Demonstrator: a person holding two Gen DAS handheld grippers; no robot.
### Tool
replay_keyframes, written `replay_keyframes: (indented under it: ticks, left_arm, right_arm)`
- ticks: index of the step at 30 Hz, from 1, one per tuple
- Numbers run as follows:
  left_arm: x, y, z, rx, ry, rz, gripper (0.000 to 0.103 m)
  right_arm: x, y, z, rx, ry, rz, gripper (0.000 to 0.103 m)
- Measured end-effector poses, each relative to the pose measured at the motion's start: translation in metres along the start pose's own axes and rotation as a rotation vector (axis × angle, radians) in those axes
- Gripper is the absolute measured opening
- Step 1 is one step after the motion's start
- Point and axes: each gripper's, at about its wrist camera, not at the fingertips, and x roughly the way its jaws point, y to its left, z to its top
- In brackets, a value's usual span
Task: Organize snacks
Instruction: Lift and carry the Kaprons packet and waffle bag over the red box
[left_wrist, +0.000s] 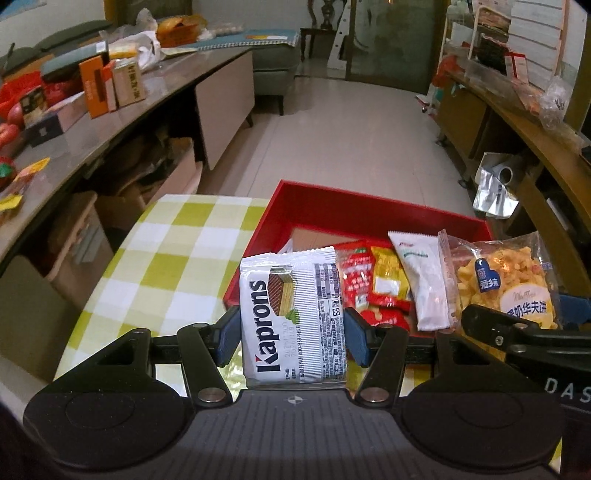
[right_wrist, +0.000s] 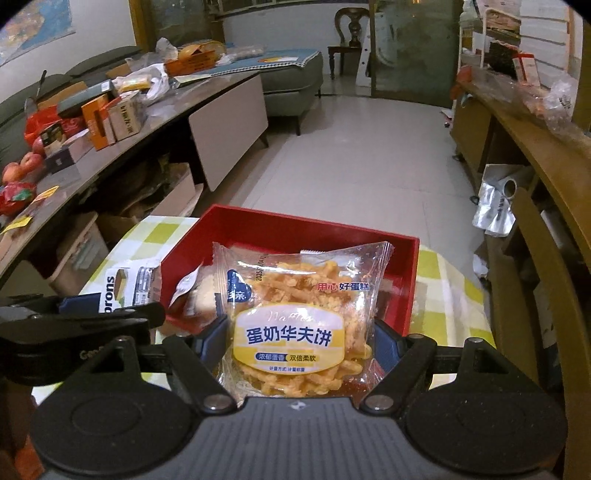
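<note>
Left wrist: "Kaprons" wafer pack (left_wrist: 291, 317)

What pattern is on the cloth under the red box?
Yellow-green and white checks on the tablecloth, beneath the red rectangular box. The left wrist view shows it best.

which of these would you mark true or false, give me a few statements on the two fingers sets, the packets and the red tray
1. The left gripper holds a white Kaprons wafer packet. True.
2. The right gripper holds nothing. False: its fingers clamp a clear waffle cake packet.
3. The red tray already holds several snack packets. True.
4. The tray sits on bare wood. False: it rests on a green and white checked tablecloth.
5. The wafer packet lies flat in the tray. False: it is upright between the fingers.
</note>
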Motion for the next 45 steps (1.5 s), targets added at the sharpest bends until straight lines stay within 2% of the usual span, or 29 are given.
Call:
replay_keyframes:
  ticks: [13,26,45]
  left_arm:
    - [0.027,-0.016,0.030,0.023,-0.038,0.026,0.065]
    - [0.055,-0.020,0.043,0.017,-0.013,0.051,0.065]
    - [0.085,-0.029,0.045,0.032,0.038,0.079,0.065]
  right_arm:
    - [0.031,-0.009,0.022,0.013,-0.001,-0.030,0.088]
    - [0.059,-0.021,0.028,0.017,0.031,-0.061,0.088]
    - [0.091,-0.026,0.032,0.011,0.071,-0.085,0.088]
